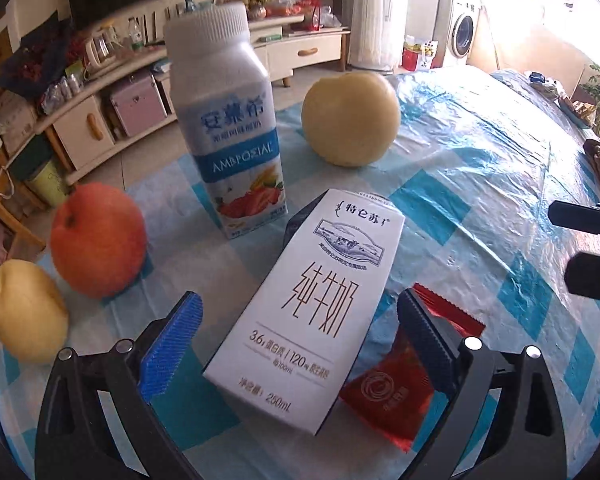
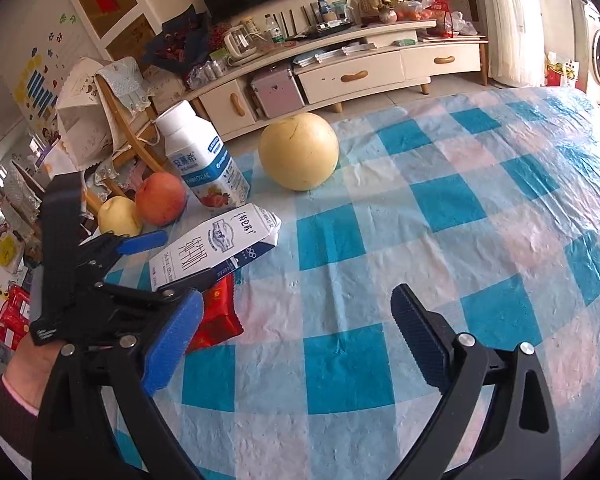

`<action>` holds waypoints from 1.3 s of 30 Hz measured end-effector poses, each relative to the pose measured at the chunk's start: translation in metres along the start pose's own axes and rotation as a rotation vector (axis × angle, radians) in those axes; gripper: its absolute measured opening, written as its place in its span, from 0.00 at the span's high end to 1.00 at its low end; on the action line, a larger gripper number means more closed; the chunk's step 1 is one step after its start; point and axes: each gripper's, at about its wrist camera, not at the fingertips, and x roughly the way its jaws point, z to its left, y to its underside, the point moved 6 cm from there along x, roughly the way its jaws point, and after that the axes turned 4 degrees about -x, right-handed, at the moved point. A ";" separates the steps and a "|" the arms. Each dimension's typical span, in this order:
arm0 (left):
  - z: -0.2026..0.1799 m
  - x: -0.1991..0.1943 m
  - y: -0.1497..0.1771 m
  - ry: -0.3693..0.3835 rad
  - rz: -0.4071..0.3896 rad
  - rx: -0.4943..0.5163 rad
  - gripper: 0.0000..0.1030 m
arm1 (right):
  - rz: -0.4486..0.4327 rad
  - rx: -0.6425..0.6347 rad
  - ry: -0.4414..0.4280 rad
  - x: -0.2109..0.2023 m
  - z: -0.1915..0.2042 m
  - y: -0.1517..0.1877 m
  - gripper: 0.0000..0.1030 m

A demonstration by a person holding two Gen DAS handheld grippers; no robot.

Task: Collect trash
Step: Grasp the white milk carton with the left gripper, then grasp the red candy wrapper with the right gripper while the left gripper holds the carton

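The left gripper (image 1: 300,344) has its jaws spread wide on either side of the milk carton (image 1: 312,320), which lies flat on the desk (image 1: 480,184) near its left edge. No pad touches the carton yet, so the step in hand looks like the approach to a first pick-up of trash. The next move probably calls for closing evenly across the carton's narrow sides; the red wrapper (image 1: 396,384) lies just beside the carton, partly under the right-hand pad, and could get pinched along with it.

The right gripper (image 2: 296,344) hangs released over bare checked cloth, well to the right of the carton, holding nothing.

Counted, the likely trash comes to three pieces: one carton, one wrapper, and one yogurt bottle (image 1: 228,128) standing upright just behind the carton. Fruit comes to four: one red apple (image 1: 98,240) left of the carton, one small yellow fruit (image 1: 26,312) beside that apple, and one large yellow fruit (image 1: 350,118) behind the carton.
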 end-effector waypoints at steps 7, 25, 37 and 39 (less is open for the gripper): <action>0.002 0.012 0.006 -0.002 0.002 -0.081 0.37 | 0.014 -0.001 -0.009 0.002 0.001 0.002 0.08; 0.057 -0.072 0.100 -0.127 -0.089 -0.431 0.47 | 0.167 -0.316 -0.110 0.058 0.067 0.035 0.08; 0.058 -0.106 0.138 -0.155 -0.103 -0.527 0.47 | 0.152 -0.456 -0.006 0.080 0.079 0.032 0.08; 0.058 -0.110 0.141 -0.155 -0.110 -0.545 0.47 | 0.143 -0.472 0.004 0.080 0.080 0.033 0.10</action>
